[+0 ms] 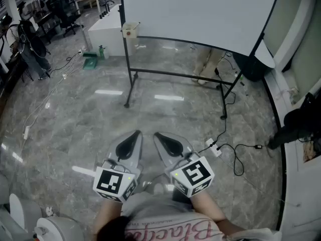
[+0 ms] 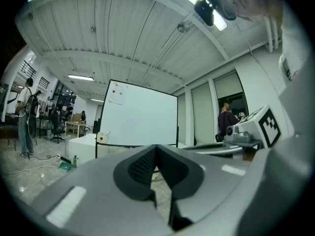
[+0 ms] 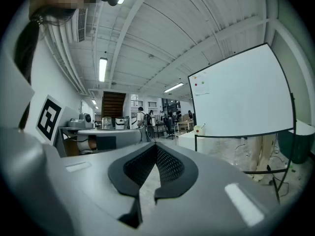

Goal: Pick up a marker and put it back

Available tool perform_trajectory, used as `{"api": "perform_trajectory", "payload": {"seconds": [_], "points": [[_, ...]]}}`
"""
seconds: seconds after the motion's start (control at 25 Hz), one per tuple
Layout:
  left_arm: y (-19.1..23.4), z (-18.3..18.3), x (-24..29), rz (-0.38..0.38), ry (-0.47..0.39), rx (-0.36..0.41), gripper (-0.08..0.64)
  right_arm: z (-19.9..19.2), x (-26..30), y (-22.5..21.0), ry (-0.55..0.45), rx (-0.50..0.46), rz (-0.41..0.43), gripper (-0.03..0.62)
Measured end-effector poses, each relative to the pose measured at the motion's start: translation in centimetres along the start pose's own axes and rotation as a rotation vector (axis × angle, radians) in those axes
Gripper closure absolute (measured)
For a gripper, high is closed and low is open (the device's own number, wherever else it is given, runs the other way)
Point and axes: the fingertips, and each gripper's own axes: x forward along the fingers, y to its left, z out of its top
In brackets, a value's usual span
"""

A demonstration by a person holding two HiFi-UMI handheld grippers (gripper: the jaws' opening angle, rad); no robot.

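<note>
A whiteboard on a black wheeled stand stands ahead of me across the floor. At its left edge hangs a small beige holder with a thin stick poking out; I cannot tell whether that is a marker. My left gripper and right gripper are held side by side low in the head view, both pointing at the board from a distance. Each is shut with nothing between its pads. The left gripper sees the board and holder. So does the right gripper, with the board at its right.
A power strip and cables lie on the grey tiled floor to the right. Left of the board are a white cabinet and a green bottle. Desks, chairs and people fill the far left. Someone's dark leg shows at the right.
</note>
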Motion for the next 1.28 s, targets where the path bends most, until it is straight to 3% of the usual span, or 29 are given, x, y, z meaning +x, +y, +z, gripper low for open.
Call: {"api": "perform_trajectory", "payload": {"seconds": [0.44,0.8,1.12,1.28], "points": [[1.2,-0.5,-0.8,0.034,-0.015,-0.043,0.560,-0.2,0.1,1.4,0.015,-0.076,0.032,0.592],[1.4,-1.6,0.9,0.041,0.021,-0.050,0.560,-0.4,0.6,-1.6,0.009,-0.024,0.017,0.591],[5.6,-2.1,5.2,0.041,0.035,-0.054,0.560,-0.5,5.4,-5.5,0.015,0.043,0.023,0.591],[9.8,-2.1,8.9,0.048,0.028,-0.080,0.560,0.5,10.2,-8.2,0.015,0.026,0.012,0.591]]}}
